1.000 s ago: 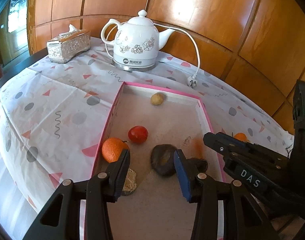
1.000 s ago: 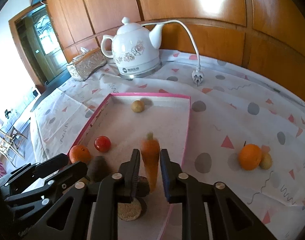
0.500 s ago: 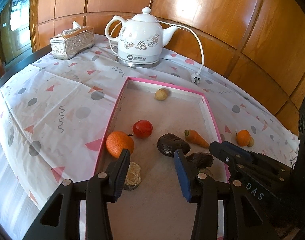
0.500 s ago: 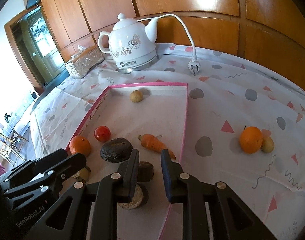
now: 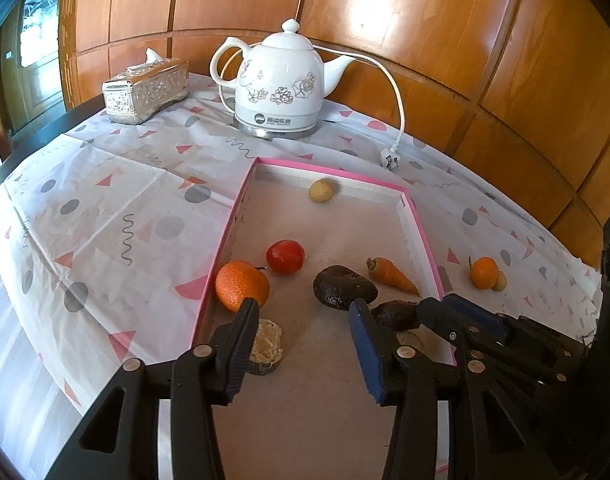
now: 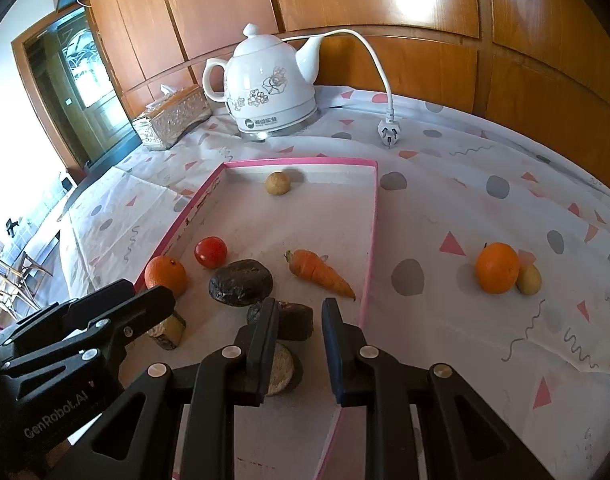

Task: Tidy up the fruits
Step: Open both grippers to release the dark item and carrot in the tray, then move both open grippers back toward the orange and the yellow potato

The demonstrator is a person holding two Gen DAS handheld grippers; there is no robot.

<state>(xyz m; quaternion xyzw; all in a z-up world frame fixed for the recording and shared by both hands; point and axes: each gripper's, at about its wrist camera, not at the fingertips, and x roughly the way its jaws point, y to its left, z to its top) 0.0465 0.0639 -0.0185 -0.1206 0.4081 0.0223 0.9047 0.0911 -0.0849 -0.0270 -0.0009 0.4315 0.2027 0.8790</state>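
Pink-rimmed tray (image 6: 372, 216) sits on the desk with most of the stuff already in it: a carrot (image 6: 319, 273) lying flat near the right wall, a tomato (image 6: 211, 252), an orange (image 5: 242, 285) against the left wall, and a dark lumpy thing (image 6: 241, 281) between them. Both tools are spread with nothing in them, the left tool (image 5: 303, 344) over the near end of the tray, the right tool (image 6: 297, 344) just beside it. A 2nd orange (image 6: 497, 267) sits out on the tablecloth (image 6: 465, 208), touching a small yellowish fruit (image 6: 529, 279).
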